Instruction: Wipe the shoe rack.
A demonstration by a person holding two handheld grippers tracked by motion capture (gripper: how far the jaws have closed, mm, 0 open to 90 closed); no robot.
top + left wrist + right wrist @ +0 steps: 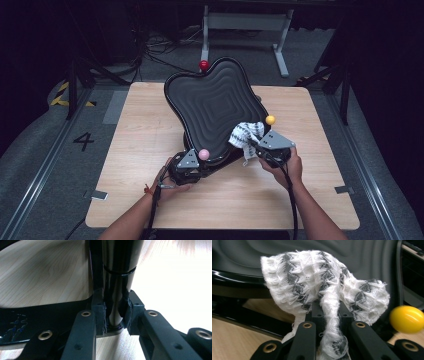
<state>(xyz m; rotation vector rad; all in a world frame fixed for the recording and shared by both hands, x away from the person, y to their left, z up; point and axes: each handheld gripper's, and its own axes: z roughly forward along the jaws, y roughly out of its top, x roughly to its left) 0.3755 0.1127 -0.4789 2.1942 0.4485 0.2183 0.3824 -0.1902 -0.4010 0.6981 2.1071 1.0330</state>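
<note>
The jaws of the right gripper (329,315) are closed on a white-and-grey cloth (322,282) pressed against the lower right edge of the black ribbed tray (215,102); the left gripper (115,312) clamps the tray's glossy stem (117,277), holding it tilted above the tabletop (140,145); the wiping seems in progress, with most of the surface probably left.

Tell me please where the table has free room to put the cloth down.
Bare wood lies left of the black tray and along the table near edge, right of the right gripper. It is crowded at the cloth and left gripper.
</note>
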